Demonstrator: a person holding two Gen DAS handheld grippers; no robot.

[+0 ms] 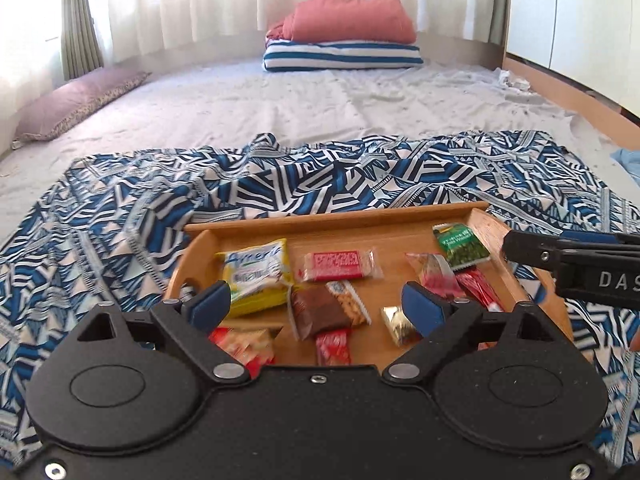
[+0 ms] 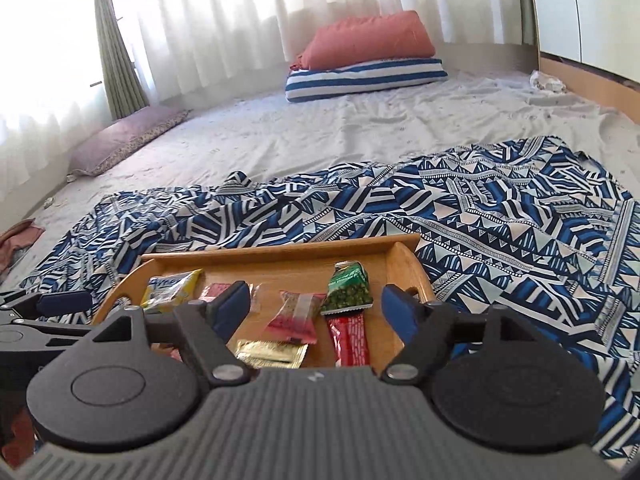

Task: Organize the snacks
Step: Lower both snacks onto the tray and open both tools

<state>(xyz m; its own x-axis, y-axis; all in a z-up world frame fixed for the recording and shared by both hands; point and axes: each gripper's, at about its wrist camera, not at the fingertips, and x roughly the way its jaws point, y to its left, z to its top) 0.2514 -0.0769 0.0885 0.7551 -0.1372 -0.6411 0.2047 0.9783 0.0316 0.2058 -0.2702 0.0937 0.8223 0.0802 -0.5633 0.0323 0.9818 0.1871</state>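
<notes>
From the left wrist, the left gripper [image 1: 318, 300] holds its blue-padded black jaws wide apart with nothing gripped; beyond and beneath them a shallow rectangular wooden tray [image 1: 332, 222] sits on a rumpled blue-and-white geometric-print cloth [image 1: 120, 216] spread over a pale bed sheet [image 1: 248, 100]; inside the tray lie a yellow snack packet [image 1: 256, 274], a red-and-clear wrapped bar [image 1: 340, 266], a brown chocolate-coloured packet [image 1: 318, 312], a small gold foil packet [image 1: 396, 326] and a green pea snack packet [image 1: 460, 246] near the far right corner; the other gripper's black arm enters from the right edge over the tray's right rim; far back, a coral folded blanket [image 1: 348, 20] rests on a blue-and-white striped cushion [image 1: 342, 56]. From the right wrist, the right gripper [image 2: 316, 306] likewise stands wide open and empty above the same tray [image 2: 280, 252]; the green packet [image 2: 348, 290] lies just beside a red bar wrapper [image 2: 352, 338], with a pink-and-clear packet [image 2: 296, 314] and the gold one [image 2: 272, 354] to their left; a mauve pillow [image 2: 128, 140] lies along the curtained left side.
</notes>
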